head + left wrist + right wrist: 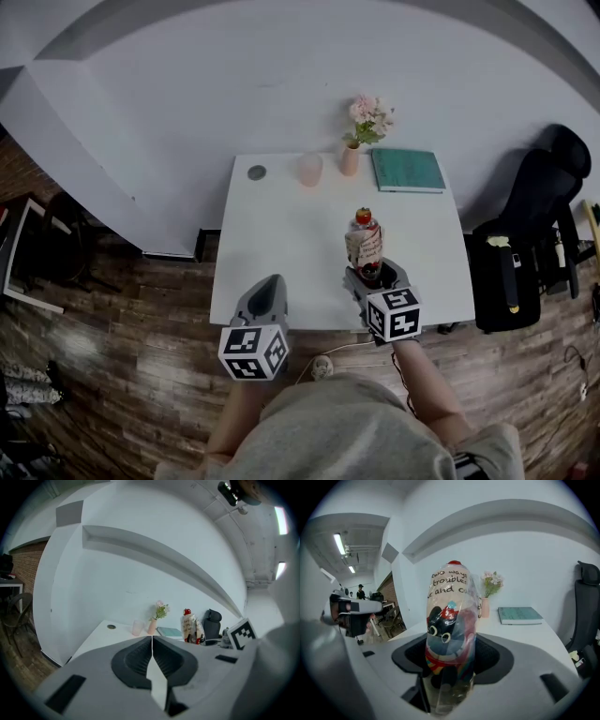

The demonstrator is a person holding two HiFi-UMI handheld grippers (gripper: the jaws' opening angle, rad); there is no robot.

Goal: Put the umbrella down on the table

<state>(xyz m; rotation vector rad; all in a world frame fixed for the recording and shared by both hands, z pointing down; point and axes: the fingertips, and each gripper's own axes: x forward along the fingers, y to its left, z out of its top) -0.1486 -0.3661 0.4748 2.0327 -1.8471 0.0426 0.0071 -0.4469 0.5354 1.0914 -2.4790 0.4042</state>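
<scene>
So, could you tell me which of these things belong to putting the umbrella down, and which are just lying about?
Part of the job:
umbrella, gripped by the right gripper
white table

Just lying about:
pink cup
vase of flowers
green book
small round disc
black chair

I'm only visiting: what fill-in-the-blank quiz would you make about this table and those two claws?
The right gripper is clamped on the folded ____. The jaws of the left gripper are ____, with nothing between them. The pink vase holds ____. The green book lies at the far ____ corner of the table.
Missing: umbrella; shut; flowers; right.
</scene>
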